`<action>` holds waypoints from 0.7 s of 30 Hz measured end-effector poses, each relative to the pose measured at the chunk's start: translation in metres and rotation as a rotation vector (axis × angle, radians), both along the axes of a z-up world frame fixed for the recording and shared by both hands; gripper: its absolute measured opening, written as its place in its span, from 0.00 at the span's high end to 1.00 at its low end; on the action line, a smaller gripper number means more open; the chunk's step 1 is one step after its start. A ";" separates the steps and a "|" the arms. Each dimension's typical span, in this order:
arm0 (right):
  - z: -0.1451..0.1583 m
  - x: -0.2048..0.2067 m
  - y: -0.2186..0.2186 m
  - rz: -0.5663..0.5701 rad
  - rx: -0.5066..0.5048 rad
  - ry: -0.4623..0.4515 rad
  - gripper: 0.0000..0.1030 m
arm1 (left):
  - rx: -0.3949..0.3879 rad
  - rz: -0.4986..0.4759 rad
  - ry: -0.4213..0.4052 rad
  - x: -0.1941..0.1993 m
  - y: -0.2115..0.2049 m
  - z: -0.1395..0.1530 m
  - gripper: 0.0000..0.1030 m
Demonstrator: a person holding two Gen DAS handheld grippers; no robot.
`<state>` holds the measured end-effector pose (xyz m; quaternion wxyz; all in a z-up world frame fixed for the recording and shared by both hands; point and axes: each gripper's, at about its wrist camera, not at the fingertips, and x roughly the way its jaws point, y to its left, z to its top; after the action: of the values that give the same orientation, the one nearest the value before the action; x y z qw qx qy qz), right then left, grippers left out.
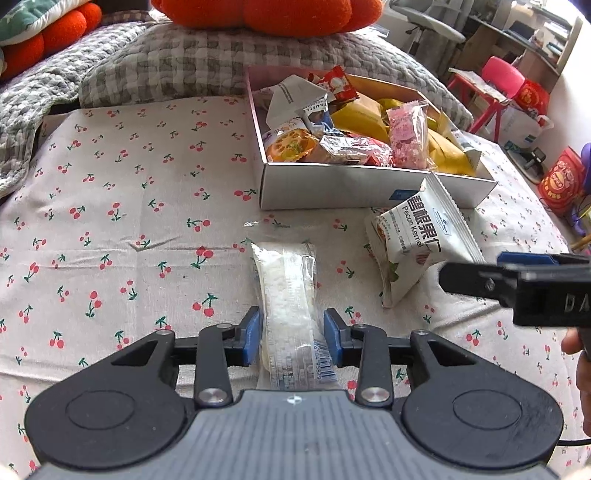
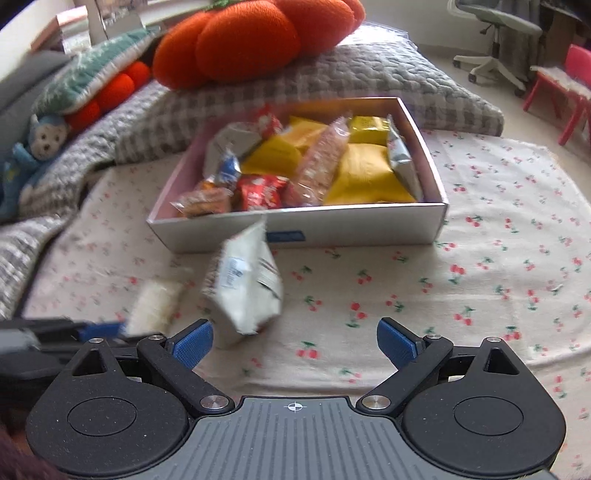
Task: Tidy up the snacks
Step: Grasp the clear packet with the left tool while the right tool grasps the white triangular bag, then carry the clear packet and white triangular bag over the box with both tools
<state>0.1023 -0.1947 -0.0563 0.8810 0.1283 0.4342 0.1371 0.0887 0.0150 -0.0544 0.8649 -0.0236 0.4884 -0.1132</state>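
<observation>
A white box (image 1: 332, 188) (image 2: 354, 227) full of mixed snack packs stands on the cherry-print cloth. A clear pack of white rice cake (image 1: 288, 295) (image 2: 155, 306) lies between the blue pads of my left gripper (image 1: 293, 336); the jaws sit close on both sides and seem to touch it. A white pecan-kernel pouch (image 1: 413, 240) (image 2: 243, 284) lies tilted in front of the box. My right gripper (image 2: 293, 343) is open wide and empty, just right of the pouch; it also shows in the left wrist view (image 1: 461, 282).
A grey checked quilt (image 1: 207, 62) and an orange pumpkin cushion (image 2: 251, 40) lie behind the box. A blue plush toy (image 2: 33, 155) sits at the far left. Red chairs (image 2: 569, 92) and an office chair (image 2: 495, 33) stand beyond the bed.
</observation>
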 end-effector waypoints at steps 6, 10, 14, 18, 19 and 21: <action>-0.002 0.014 0.012 -0.042 0.100 0.007 0.07 | 0.003 -0.003 -0.011 -0.001 0.000 0.000 0.68; -0.010 0.021 0.021 -0.061 0.091 0.034 0.14 | 0.011 -0.007 -0.020 -0.001 -0.001 -0.001 0.68; -0.015 0.026 0.023 -0.078 0.082 0.046 0.23 | 0.022 -0.008 -0.031 -0.002 -0.003 -0.001 0.68; -0.015 0.025 0.021 -0.071 0.093 0.038 0.36 | 0.037 -0.010 -0.038 -0.003 -0.005 -0.001 0.68; -0.014 0.025 0.021 -0.064 0.099 0.035 0.47 | 0.043 -0.009 -0.039 -0.003 -0.006 -0.001 0.69; -0.013 0.023 0.023 -0.056 0.093 0.030 0.49 | 0.043 -0.011 -0.040 -0.003 -0.005 -0.001 0.71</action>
<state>0.1256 -0.1721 -0.0692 0.8710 0.1831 0.4369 0.1303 0.0854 0.0095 -0.0552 0.8742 -0.0001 0.4736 -0.1076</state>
